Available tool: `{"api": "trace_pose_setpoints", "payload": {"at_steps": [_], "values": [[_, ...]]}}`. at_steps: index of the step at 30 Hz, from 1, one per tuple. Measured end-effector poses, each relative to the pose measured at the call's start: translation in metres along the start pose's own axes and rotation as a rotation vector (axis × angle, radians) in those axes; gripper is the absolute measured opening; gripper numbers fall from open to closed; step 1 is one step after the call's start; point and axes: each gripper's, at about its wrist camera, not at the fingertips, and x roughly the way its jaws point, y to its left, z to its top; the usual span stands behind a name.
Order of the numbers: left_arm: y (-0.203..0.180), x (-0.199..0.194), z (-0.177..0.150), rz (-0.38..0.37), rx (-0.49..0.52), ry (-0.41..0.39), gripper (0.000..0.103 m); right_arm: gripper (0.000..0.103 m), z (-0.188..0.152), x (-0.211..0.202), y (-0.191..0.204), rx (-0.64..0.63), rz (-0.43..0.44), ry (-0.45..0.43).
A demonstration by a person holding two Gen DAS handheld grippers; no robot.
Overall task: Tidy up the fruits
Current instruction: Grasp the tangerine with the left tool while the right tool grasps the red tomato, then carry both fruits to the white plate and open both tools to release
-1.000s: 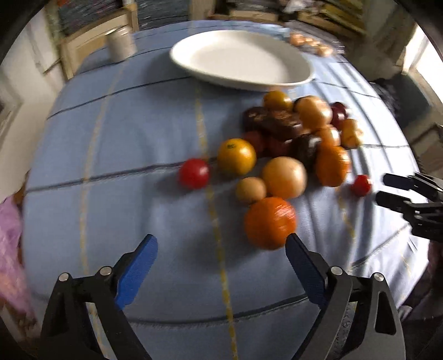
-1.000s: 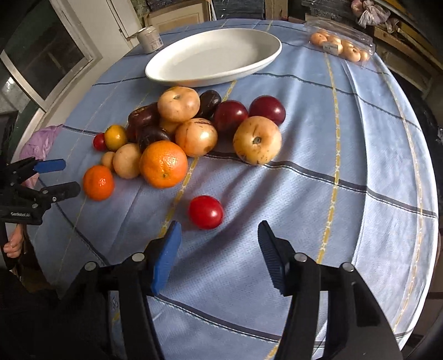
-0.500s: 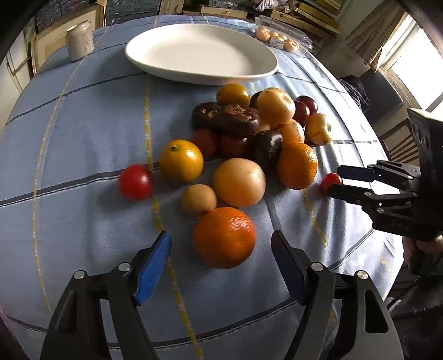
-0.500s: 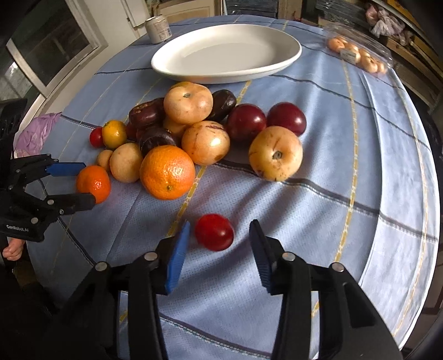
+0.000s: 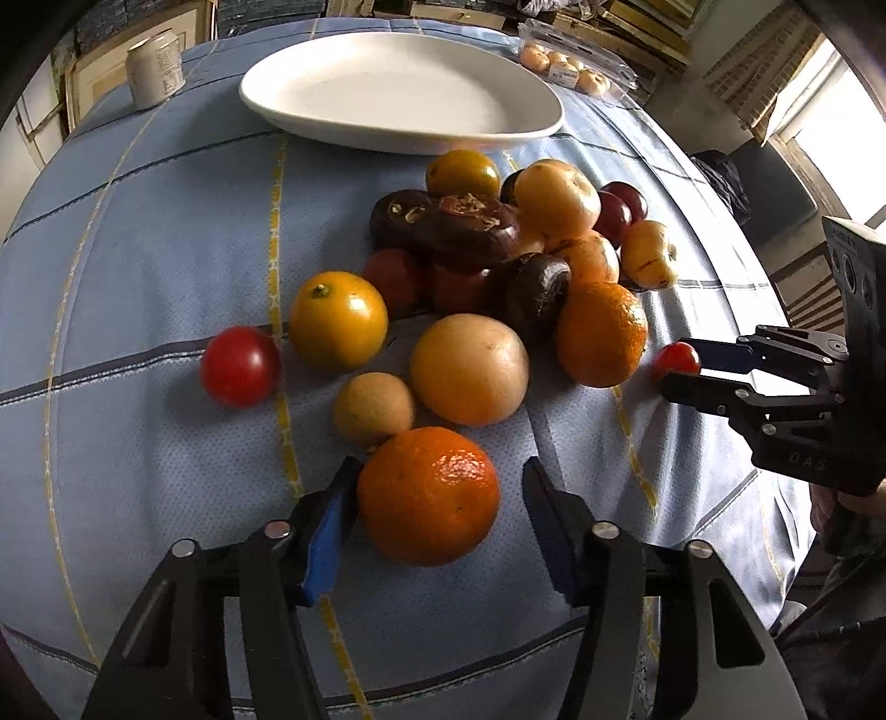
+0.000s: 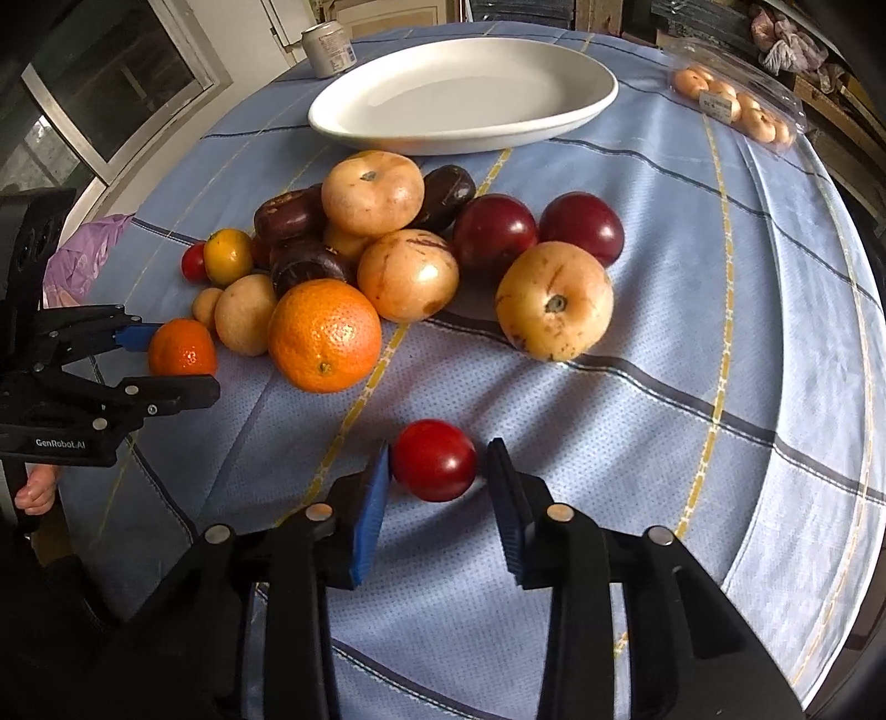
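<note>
Spanning both views, the surface is round, covered by a woven light-blue cloth with dark and yellow grid stripes; its edge falls away near both grippers, and the widest bare cloth lies on the right side in the right wrist view. The fruit pile sits at centre, touching fruit to fruit, just short of the smooth white oval plate at the far side. The left gripper straddles a dimpled mandarin at the near edge of the pile; its jaws are closing, the left blue pad at the peel and the right one apart from it. The right gripper straddles a glossy red tomato lying alone on bare cloth, well apart from the pile; its jaws are closing, narrow, the left pad touching and the right pad a sliver off. White lettering on the left gripper body reads "GenRobot.AI". A printed can and a clear labelled clamshell pack stand at the far edge; their print is illegible.
</note>
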Motion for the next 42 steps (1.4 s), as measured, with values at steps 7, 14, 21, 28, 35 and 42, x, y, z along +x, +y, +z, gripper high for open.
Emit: {"api": "trace_pose_setpoints", "payload": {"at_steps": [7, 14, 21, 28, 35, 42], "values": [[0.008, -0.003, -0.004, -0.030, -0.020, -0.019, 0.056, 0.030, -0.001, 0.002, 0.005, -0.006, 0.000, -0.008], [0.014, -0.009, -0.010, -0.081, -0.046, -0.002, 0.046, 0.030, -0.005, -0.002, 0.004, 0.003, -0.001, -0.015], [0.001, -0.023, -0.009, -0.062, 0.010, -0.031, 0.046, 0.030, -0.005, -0.009, 0.002, 0.010, -0.009, -0.034], [0.010, -0.056, 0.041, -0.049, -0.008, -0.115, 0.046, 0.030, 0.025, -0.042, 0.008, -0.073, -0.070, -0.128], [0.014, -0.054, 0.130, 0.019, 0.029, -0.187, 0.046, 0.029, 0.108, -0.051, 0.018, -0.127, -0.069, -0.255], [0.040, -0.019, 0.183, 0.081, -0.041, -0.162, 0.046, 0.029, 0.184, -0.014, -0.009, -0.004, -0.054, -0.263]]}}
